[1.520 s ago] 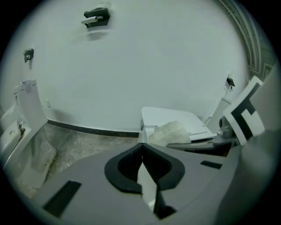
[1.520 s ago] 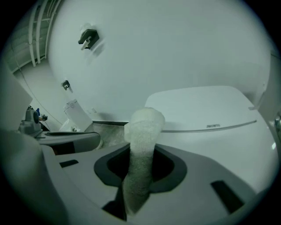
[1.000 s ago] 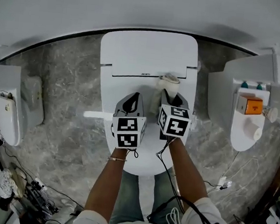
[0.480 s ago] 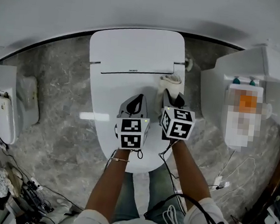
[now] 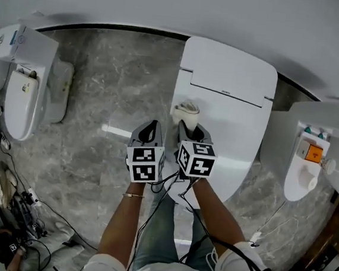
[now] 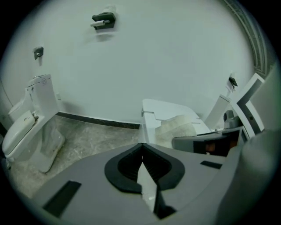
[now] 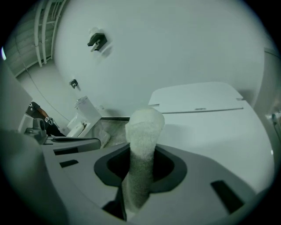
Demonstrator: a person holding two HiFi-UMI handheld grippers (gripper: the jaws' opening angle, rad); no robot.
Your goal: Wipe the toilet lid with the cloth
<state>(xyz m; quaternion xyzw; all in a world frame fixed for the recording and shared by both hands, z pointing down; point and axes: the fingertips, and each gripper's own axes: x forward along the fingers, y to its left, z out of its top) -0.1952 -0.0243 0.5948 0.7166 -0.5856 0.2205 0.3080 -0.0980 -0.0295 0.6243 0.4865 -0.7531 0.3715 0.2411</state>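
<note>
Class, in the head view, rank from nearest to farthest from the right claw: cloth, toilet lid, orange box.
1. cloth, gripped in the right claw.
2. toilet lid, beside it, extending right.
3. orange box, far right, on the neighbouring toilet.

- The toilet [image 5: 230,66] stands on the floor [image 5: 115,79] at 1 o'clock in the head view, with its back to the wall [image 5: 170,7] at 12 o'clock.
- The toilet lid [image 5: 235,132] lies down on top of it.
- The cloth [image 5: 187,111] is at the lid's 9 o'clock edge, between the jaws of the right hand-held gripper [image 5: 187,126], which is at the cloth's 6 o'clock.
- The left hand-held gripper [image 5: 151,127] is just beside the right one, at its 9 o'clock, over the floor beside the toilet.
- A second toilet [image 5: 25,88] stands at 10 o'clock, well apart.
- A third toilet [image 5: 300,168] stands at 3 o'clock, near the first.
- Cables [image 5: 32,199] lie on the floor at 8 o'clock.
</note>
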